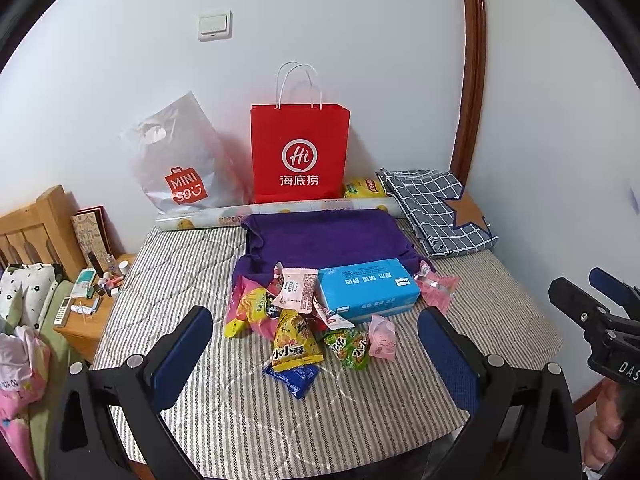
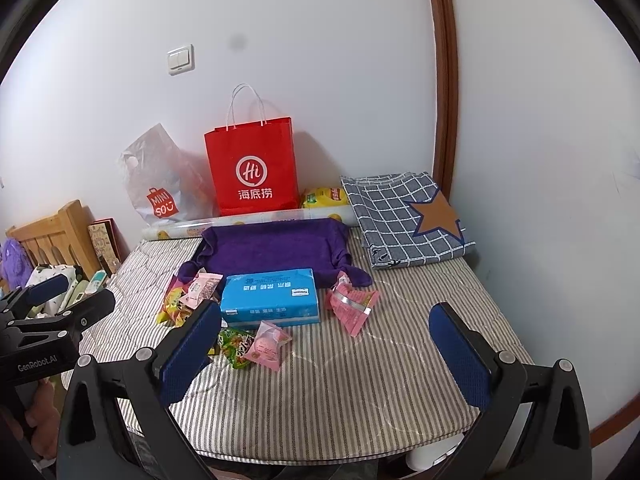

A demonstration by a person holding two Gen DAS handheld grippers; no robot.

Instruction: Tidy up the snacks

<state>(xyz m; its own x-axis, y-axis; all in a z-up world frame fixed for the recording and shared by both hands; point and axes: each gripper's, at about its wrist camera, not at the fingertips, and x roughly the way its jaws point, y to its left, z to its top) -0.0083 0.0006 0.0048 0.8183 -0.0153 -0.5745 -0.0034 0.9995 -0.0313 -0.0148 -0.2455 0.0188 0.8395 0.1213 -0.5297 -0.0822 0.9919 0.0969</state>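
A pile of snack packets lies mid-mattress: a yellow packet (image 1: 294, 340), a blue one (image 1: 294, 378), a green one (image 1: 348, 346) (image 2: 236, 344), a round pink one (image 1: 382, 338) (image 2: 266, 346) and a pink-white one (image 1: 296, 290). Another pink packet (image 1: 436, 290) (image 2: 352, 306) lies right of a blue tissue box (image 1: 366, 288) (image 2: 272, 296). My left gripper (image 1: 316, 320) hovers open just short of the pile, holding nothing. My right gripper (image 2: 324, 312) is open and empty too, near the mattress's front edge; it also shows at the right of the left wrist view (image 1: 600, 300).
A purple cloth (image 1: 324, 236) lies behind the snacks. Against the wall stand a red paper bag (image 1: 300, 152), a grey plastic bag (image 1: 180, 164), a paper roll (image 1: 280, 212) and a yellow packet (image 1: 364, 188). Folded checked fabric (image 1: 436, 208) is at back right. A cluttered bedside table (image 1: 92, 300) stands left.
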